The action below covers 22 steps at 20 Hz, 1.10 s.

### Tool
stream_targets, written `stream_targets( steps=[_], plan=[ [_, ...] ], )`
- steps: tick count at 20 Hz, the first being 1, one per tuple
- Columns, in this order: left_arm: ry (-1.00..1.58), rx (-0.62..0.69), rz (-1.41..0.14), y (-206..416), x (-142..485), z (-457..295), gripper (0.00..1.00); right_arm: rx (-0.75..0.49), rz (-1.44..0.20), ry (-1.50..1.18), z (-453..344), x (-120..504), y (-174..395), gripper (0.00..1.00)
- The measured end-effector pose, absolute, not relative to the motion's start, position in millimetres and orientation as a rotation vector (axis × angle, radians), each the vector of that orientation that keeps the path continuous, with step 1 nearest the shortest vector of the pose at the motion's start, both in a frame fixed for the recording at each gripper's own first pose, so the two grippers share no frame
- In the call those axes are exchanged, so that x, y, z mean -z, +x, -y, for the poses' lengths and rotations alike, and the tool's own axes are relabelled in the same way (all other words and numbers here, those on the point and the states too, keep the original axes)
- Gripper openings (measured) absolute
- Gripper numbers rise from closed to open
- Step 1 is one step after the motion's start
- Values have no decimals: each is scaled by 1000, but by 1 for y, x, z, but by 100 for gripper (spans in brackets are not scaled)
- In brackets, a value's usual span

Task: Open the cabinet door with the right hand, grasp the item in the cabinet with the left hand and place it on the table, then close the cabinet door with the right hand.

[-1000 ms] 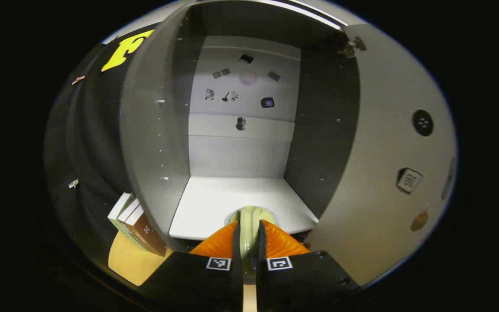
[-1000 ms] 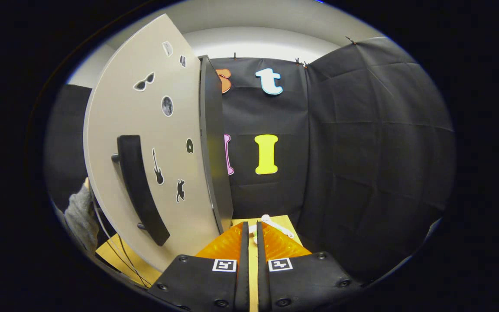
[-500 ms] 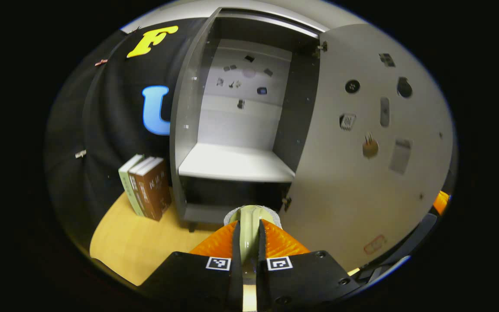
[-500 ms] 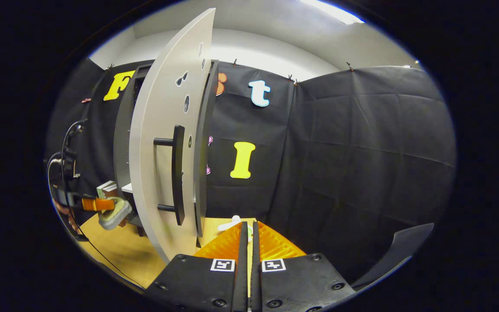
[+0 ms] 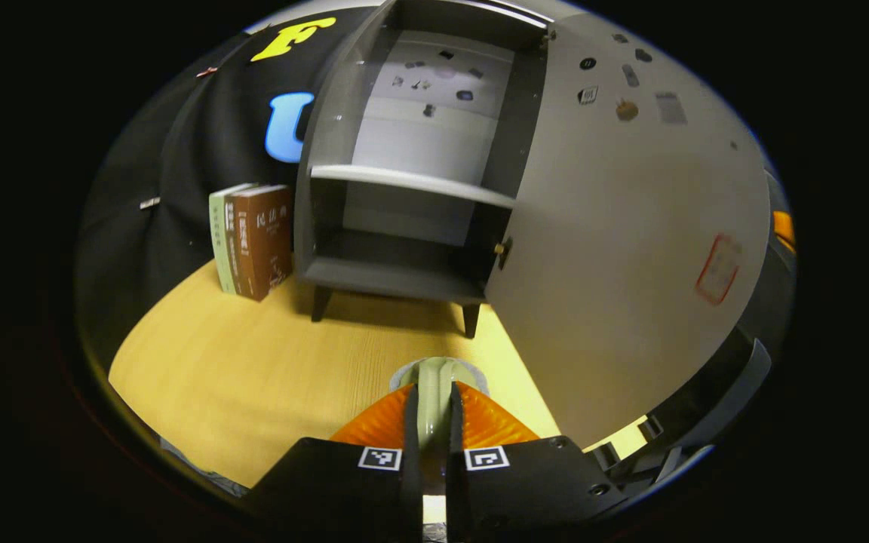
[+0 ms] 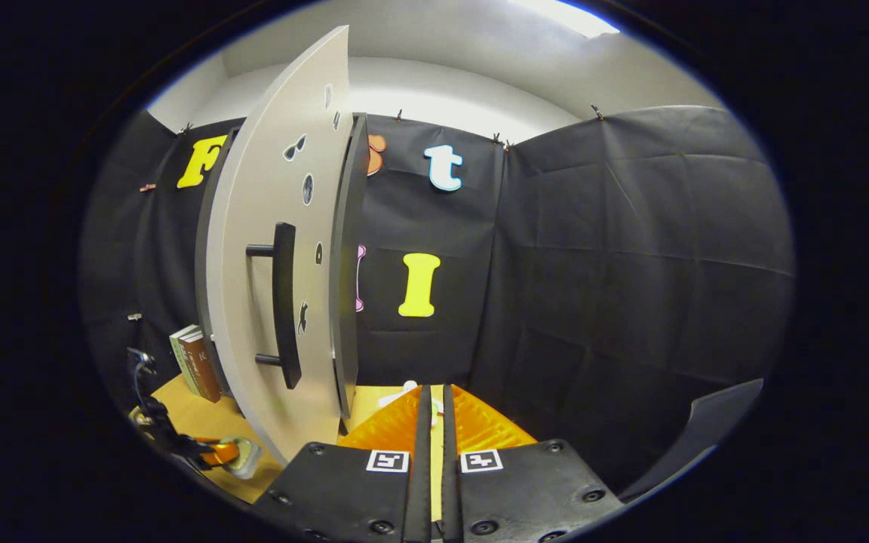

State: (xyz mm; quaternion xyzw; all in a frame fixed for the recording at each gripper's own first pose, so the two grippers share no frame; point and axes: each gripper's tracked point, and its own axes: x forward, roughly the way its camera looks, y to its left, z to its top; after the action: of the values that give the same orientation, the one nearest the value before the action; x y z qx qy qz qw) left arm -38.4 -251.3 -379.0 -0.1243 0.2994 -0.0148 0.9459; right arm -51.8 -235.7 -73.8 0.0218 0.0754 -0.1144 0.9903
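Here the left gripper point(image 5: 434, 400) clamps a pale item point(image 5: 434, 377) above the table point(image 5: 253, 377) — door point(image 6: 268, 302) open, right gripper point(image 6: 432, 411) nearly closed, empty.

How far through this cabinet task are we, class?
Done: the grey cabinet door stands open. In hand: the left gripper is shut on the pale green item above the yellow wooden table. Left: setting it down, then closing the door with the right gripper.
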Motion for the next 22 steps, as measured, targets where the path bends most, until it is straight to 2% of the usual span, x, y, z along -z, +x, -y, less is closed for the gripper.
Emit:
stream_targets(
  steps=[1, 3, 4, 8, 13, 22],
  plan=[
    [-249, 12, -618, -43, 393, 251, 16, 228, -134, 45, 240, 72, -48, 22],
    [-229, -20, -600, -43, 411, 247, 17, 225, -101, 33, 245, 71, -41, 15],
    [-225, -29, -612, -45, 427, 245, 17, 213, -99, 24, 243, 74, -36, 19],
    [-241, -87, -668, -61, 472, 241, 16, 160, -138, -27, 236, 91, -30, 17],
    [-225, -99, -680, -71, 505, 247, 18, 120, -164, -25, 234, 99, -26, 17],
    [-168, -114, -711, -70, 522, 249, 27, 98, -197, -30, 234, 109, -24, 17]
  ],
)
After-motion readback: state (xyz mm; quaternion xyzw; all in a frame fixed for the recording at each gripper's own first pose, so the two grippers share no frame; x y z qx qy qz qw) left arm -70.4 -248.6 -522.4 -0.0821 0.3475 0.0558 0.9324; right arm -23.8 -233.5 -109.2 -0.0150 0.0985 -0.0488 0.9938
